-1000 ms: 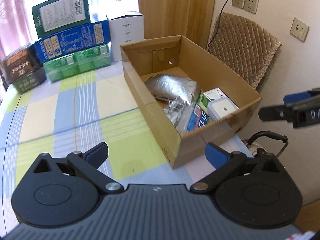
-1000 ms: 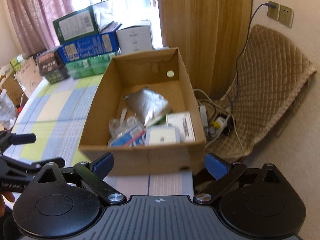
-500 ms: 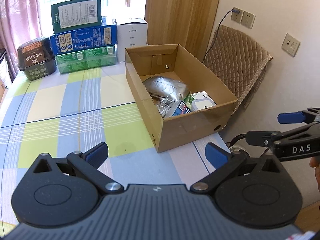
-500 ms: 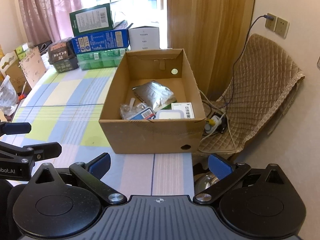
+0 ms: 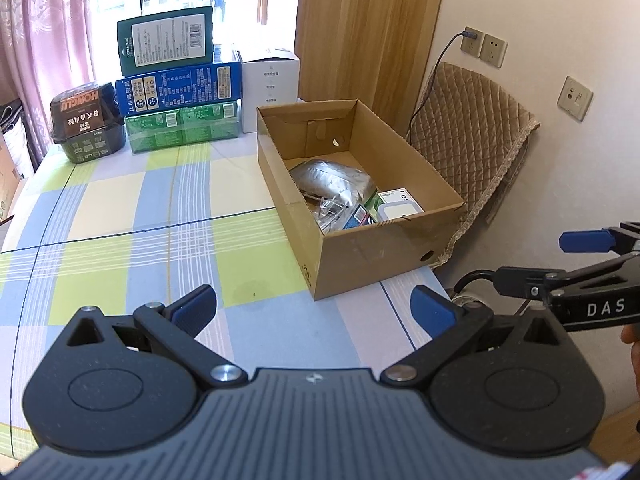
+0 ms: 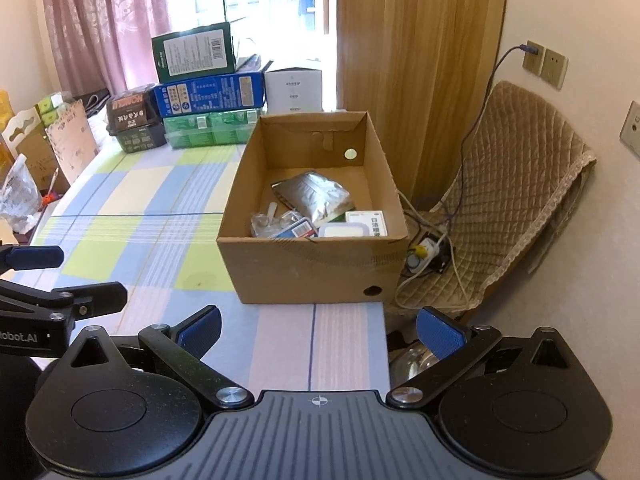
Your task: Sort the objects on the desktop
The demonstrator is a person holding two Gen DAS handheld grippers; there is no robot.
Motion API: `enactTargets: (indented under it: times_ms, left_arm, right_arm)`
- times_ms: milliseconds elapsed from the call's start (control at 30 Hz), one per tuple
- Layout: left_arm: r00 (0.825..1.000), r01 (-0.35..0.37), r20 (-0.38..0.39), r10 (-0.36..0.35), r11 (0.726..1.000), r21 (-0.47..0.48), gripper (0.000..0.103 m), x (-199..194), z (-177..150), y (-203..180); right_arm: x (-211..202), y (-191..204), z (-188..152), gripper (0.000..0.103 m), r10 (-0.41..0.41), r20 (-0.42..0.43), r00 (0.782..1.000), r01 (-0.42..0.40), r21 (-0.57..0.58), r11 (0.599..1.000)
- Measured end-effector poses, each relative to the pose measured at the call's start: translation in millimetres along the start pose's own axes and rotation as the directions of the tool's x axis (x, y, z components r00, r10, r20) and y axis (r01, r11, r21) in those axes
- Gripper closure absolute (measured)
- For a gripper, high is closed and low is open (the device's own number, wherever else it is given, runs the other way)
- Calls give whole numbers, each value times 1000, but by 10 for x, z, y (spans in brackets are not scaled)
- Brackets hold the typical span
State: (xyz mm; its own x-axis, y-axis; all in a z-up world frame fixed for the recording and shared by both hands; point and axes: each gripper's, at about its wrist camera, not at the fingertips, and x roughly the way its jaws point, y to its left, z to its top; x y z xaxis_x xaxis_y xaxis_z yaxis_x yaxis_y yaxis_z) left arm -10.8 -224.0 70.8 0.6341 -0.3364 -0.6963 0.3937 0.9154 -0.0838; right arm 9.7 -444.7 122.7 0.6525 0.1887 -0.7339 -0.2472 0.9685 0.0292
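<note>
An open cardboard box [image 5: 384,252] [image 6: 312,276] stands at the right end of the checked tablecloth [image 5: 160,216] [image 6: 152,216]. In it lie a silver foil pouch [image 5: 332,180] [image 6: 312,196], a clear plastic packet [image 6: 272,222], a blue packet [image 6: 300,230] and small white boxes [image 5: 400,206] [image 6: 354,226]. My left gripper [image 5: 312,312] is open and empty, above the near table edge, well back from the box. My right gripper [image 6: 318,332] is open and empty over the table's near right corner. Each gripper shows at the edge of the other's view.
Stacked green, blue and white cartons [image 5: 180,92] [image 6: 208,92] and a dark tub [image 5: 86,124] stand along the table's far edge. A quilted chair [image 6: 516,204] with cables and a power strip [image 6: 424,256] stands right of the table, by the wall.
Both grippers have pulled back and up from the box, which now looks smaller and farther. Both stay open and empty.
</note>
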Motion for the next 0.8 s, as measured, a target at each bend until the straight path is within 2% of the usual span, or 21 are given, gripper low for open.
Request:
enactTargets:
  times_ms: [800]
  left_arm:
    - [1000,7,-2,-7,1000,-2,1,1,2,-70]
  right_arm:
    - [-94,6,-30,2,0,20,1000,0,4,1000]
